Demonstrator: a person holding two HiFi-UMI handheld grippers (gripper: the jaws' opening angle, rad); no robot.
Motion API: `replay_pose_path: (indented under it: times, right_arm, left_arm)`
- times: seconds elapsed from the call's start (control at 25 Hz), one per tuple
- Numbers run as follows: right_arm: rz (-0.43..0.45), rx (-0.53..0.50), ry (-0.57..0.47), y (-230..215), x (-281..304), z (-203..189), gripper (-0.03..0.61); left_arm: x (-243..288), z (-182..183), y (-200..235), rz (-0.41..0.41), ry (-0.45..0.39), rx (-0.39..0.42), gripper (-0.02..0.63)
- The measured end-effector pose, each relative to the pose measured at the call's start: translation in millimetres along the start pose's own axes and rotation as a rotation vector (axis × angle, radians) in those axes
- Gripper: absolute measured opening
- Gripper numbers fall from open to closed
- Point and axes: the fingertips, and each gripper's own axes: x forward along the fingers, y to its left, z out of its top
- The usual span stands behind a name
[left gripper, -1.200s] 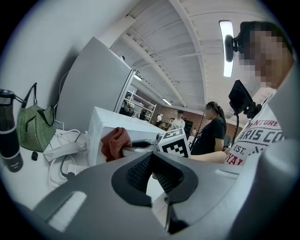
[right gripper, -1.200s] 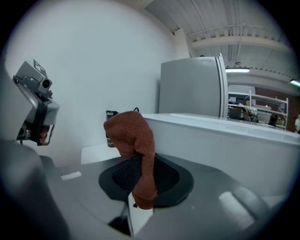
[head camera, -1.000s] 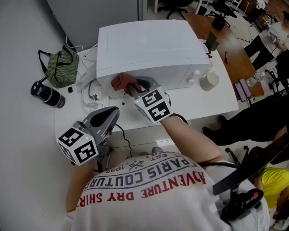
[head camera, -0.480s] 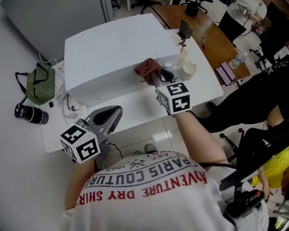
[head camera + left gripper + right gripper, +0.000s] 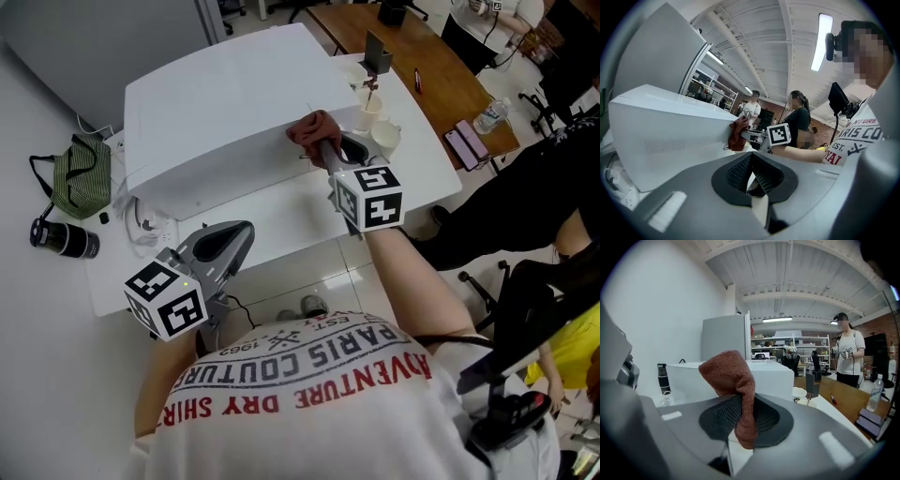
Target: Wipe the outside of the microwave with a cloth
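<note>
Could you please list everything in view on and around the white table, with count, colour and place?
microwave: one, white, middle of the table
table: one, white, under the microwave
cloth: one, reddish-brown, at the microwave's front top edge, near its right end
cups: two, white, on the table right of the microwave
cables: a tangle, white, by the microwave's left end
bag: one, green striped, left of the microwave
flask: one, black, beside the bag
wooden desk: one, brown, beyond the table's right end
left gripper: one, grey, jaws together and empty, held short of the table
right gripper: one, grey, clamped on the cloth
</note>
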Motion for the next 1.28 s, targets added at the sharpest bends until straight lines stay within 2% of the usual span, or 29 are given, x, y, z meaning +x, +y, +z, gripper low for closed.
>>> replay_pose_path:
  times: [0.12,0.28,0.48,0.68,0.76,0.88,1.12,1.28]
  right_arm:
    - [0.067,-0.01,-0.037,33.1,-11.2,6.9,0.057]
    - [0.247,-0.019,-0.089,113.3,-16.4,11.2,0.057]
    - [0.473,-0.046,-0.072,217.0,0.2,0.6,0.057]
    - [0.588,-0.036,-0.031,293.1,37.3,-26.5,0.057]
    - [0.598,-0.041,-0.019,315.5,54.7,-37.9,0.057]
    - [0.558,-0.066,0.006,329.2,79.3,-52.2,0.057]
    - [0.473,-0.099,0.024,325.3,106.8,-71.9,0.057]
    - [0.467,-0.139,0.007,315.2,109.0,-74.0,0.058]
  left_arm:
    - [-10.0,-2.2,3.0,0.019,-0.009,-0.008,0.006]
    - [-32.6,-11.5,11.4,0.055,-0.044,-0.033,0.006]
    - [-76.6,-23.1,30.8,0.14,-0.074,-0.065,0.006]
    - [-115.8,-38.9,51.8,0.224,-0.08,-0.113,0.006]
    - [-128.6,-46.7,59.5,0.254,-0.073,-0.132,0.006]
    - [-142.2,-52.7,70.0,0.284,-0.071,-0.153,0.006]
    - [-155.7,-59.4,88.1,0.314,-0.078,-0.189,0.006]
    - [-148.4,-55.3,95.6,0.302,-0.073,-0.186,0.006]
